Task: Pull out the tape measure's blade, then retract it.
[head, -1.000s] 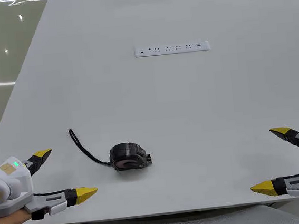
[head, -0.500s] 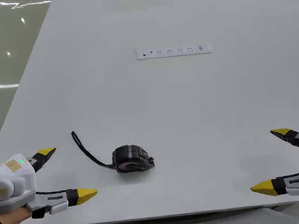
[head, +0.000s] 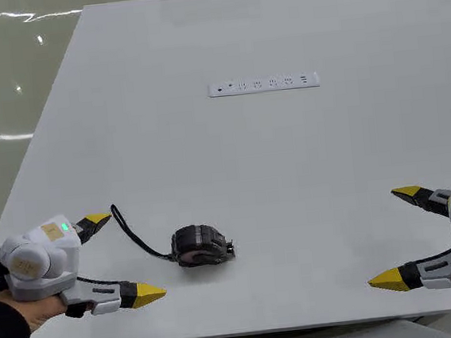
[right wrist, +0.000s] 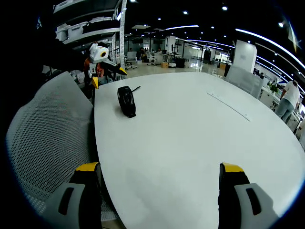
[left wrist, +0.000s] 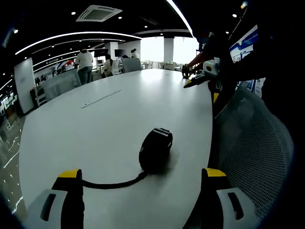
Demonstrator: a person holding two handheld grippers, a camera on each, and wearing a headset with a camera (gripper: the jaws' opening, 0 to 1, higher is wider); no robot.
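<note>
A black tape measure (head: 200,245) lies on the white table (head: 273,164) near its front edge, its black wrist strap (head: 132,231) trailing to the left. My left gripper (head: 125,256) stands open just left of it, the strap running between its yellow fingertips (head: 151,292). In the left gripper view the tape measure (left wrist: 156,147) sits a short way ahead of the open jaws. My right gripper (head: 398,236) is open at the table's front right, well away. From the right gripper view the tape measure (right wrist: 127,100) lies far off, with the left gripper (right wrist: 106,71) behind it.
A white power strip (head: 263,84) lies flat towards the back middle of the table. A grey mesh chair back (right wrist: 47,138) stands at the table's near edge. People stand far off behind the table (left wrist: 86,59).
My left gripper has moved forward and right, closing in on the strap and tape measure. The right gripper has edged slightly inward. The head camera has shifted a little.
</note>
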